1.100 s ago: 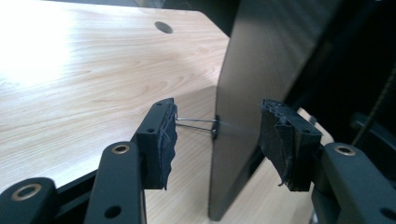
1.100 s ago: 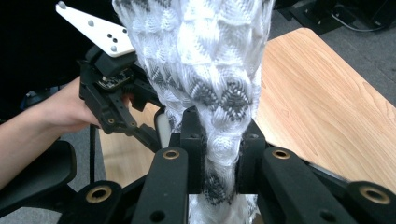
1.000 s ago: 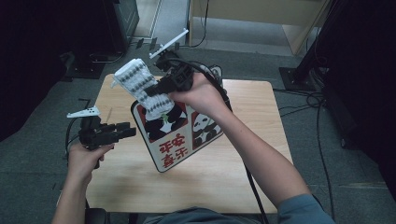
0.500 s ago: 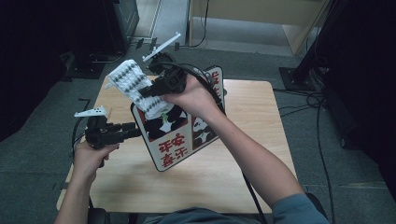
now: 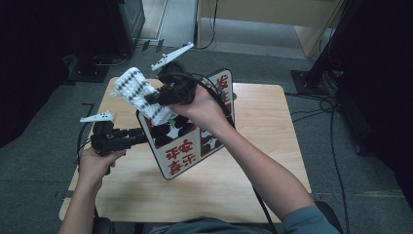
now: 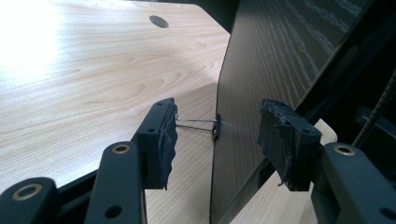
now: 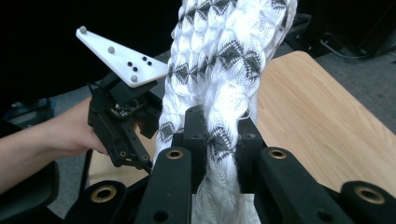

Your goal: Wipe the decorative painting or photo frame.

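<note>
Up above the tabletop (image 5: 253,161), the right gripper (image 5: 153,100) is pressed together on a white-and-black knitted cloth (image 5: 139,95), which bunches between its jaws and fans out beyond their tips; in the right gripper view the cloth (image 7: 219,70) rises straight ahead of that gripper (image 7: 219,135) and covers most of the way forward. Just beneath that gripper stands a bag (image 5: 190,141) printed with pandas and red characters, tilted, its lower corner toward the person and its upper edge behind the right hand (image 5: 204,105). The left gripper (image 5: 139,136) comes at the bag's near side edge with its jaws spread: in the left gripper view the dark edge of the bag (image 6: 261,93) runs upright between the two pads (image 6: 163,135), apart from both, with more gap on the left pad's side than on the right. A small metal clip (image 6: 205,125) sits on that edge, level with the pads, its wire pointing at the left pad. To the left of this gripper (image 6: 219,140) the tabletop (image 6: 93,84) lies bare and open out to its far edge; to its right the bag's wall closes the space off. The left hand (image 5: 95,163) holds its gripper low, near the tabletop's left edge.
</note>
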